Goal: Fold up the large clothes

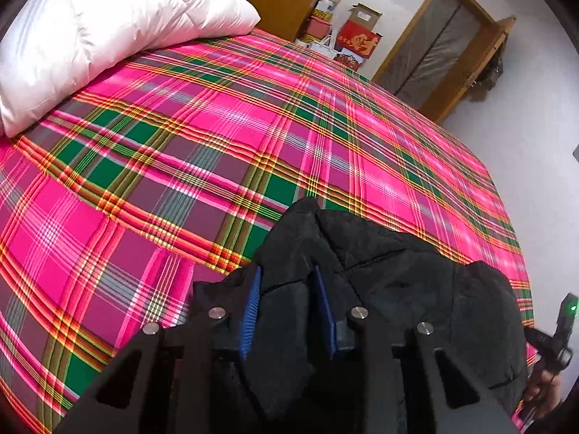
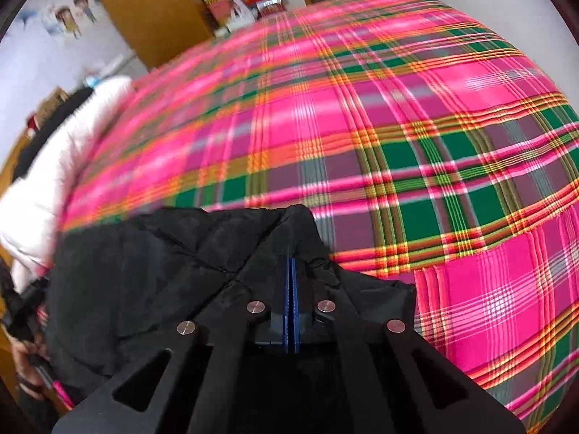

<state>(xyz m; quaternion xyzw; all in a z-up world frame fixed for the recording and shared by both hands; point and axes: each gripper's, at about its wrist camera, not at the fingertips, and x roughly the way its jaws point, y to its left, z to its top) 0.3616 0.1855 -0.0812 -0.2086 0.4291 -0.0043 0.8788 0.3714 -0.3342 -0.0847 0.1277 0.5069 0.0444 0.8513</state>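
So the left gripper (image 1: 287, 282) had its blue pads clamped on a bunched fold of the black padded jacket (image 1: 398, 282), while the right gripper (image 2: 292, 271) was pinched fully together on another edge of it. The jacket sat at the near edge of the pink plaid bedspread (image 1: 224, 115). Further back was a white duvet (image 1: 101, 32), then a wooden door (image 1: 434, 36).
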